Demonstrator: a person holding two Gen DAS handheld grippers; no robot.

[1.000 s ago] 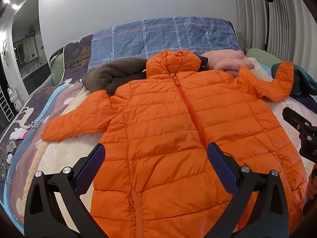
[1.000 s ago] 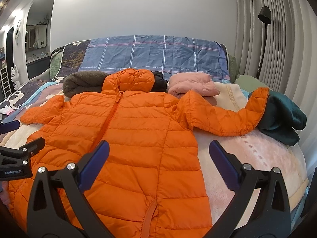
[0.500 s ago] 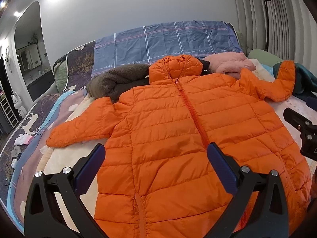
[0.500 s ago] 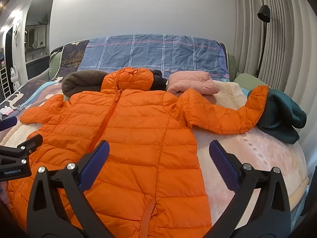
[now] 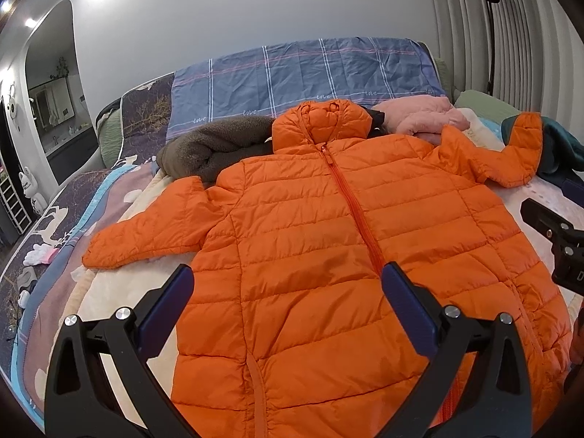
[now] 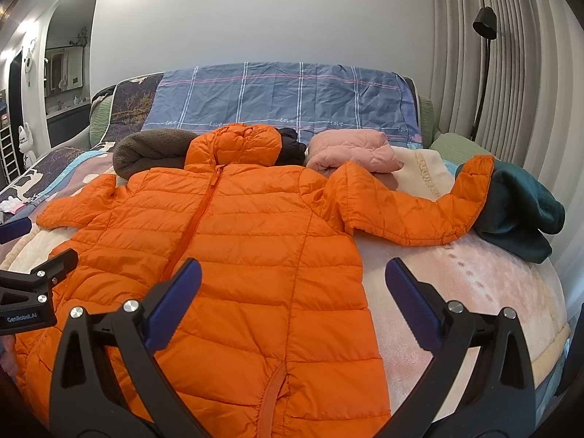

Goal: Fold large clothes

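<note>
A: Where was the jacket?

B: Flat on the bed, front up, zipped, hood toward the headboard. Both sleeves were out to the sides. I'd say it was spread that way so the sleeves could be folded in first.

A: Left tool?

B: Spread wide, holding nothing, hovering over the lower left half of the jacket. Probably lined up to go for the left sleeve or the side seam.

A: Right tool?

B: Also spread, also empty. It was over the right hem edge, one finger above the jacket and one above bare blanket. Looked staged for the right side.

A: Right sleeve?

B: Stretched out, cuff resting up against a dark green garment. That could drag along when the sleeve gets pulled in.

A: Other stuff?

B: Brown fleece and a pink folded jacket sat just behind the hood, touching or nearly so, can't tell. Likely done pieces or ones waiting.

A: Progress?

B: No fold made yet, my read; jacket laid out, both tools ready to grab
</note>
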